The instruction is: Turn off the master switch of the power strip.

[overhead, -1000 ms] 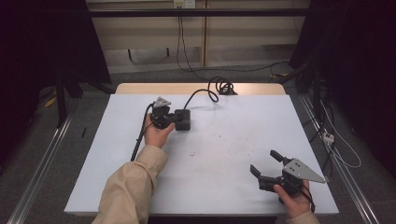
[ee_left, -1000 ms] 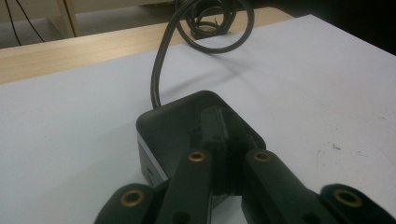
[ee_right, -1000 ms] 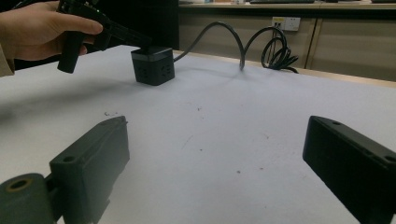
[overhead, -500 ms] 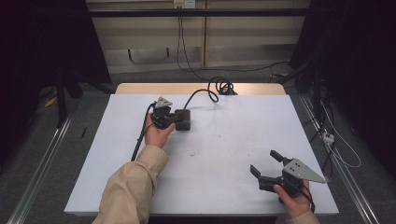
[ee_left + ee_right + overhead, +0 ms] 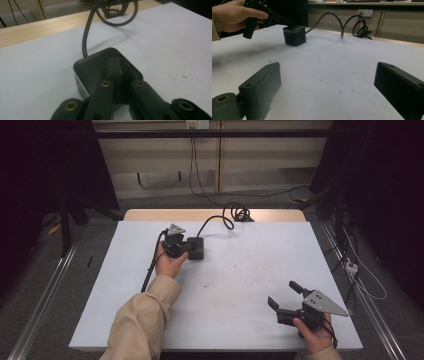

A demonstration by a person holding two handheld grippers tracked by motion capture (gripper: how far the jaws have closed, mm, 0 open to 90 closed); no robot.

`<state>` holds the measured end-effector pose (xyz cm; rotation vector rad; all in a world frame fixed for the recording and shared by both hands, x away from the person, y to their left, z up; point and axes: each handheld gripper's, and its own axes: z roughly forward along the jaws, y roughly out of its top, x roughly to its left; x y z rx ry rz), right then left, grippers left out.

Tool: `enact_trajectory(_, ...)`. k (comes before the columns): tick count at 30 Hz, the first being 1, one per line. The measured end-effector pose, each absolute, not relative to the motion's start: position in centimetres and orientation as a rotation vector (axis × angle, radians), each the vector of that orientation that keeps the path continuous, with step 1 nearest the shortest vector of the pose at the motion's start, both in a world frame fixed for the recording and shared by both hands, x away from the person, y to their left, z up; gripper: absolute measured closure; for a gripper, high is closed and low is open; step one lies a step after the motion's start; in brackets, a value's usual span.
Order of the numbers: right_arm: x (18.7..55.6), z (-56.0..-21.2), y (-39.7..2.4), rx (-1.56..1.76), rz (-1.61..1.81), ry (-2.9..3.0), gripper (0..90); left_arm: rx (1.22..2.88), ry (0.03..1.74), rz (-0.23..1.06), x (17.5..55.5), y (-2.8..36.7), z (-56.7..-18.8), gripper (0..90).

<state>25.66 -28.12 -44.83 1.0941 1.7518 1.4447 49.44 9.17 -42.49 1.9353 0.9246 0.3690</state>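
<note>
Two grippers flank the cube power strip (image 5: 195,248): the left gripper (image 5: 184,247), jaws closed empty, rests atop it, while the right gripper (image 5: 283,296) gapes wide, well apart

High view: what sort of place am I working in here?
Most likely a lab recording bench: a white table with one black socket cube on it, dark curtains at the sides, and loose cables on the floor.

A white table (image 5: 215,285), with a bare wooden strip along its far edge, carries a dark cube-shaped power block (image 5: 195,248) left of centre toward the far side, whose black cable (image 5: 216,220) arcs away and coils on that wooden strip, while small dark specks dot the white surface nearer the middle.
</note>
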Motion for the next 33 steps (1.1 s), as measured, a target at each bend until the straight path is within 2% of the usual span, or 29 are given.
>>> enact_trajectory(33,25.64,-44.8,-28.17,1.097,1.441,1.751,6.8,1.917,0.949,0.357,49.43,9.1,-42.45,90.0)
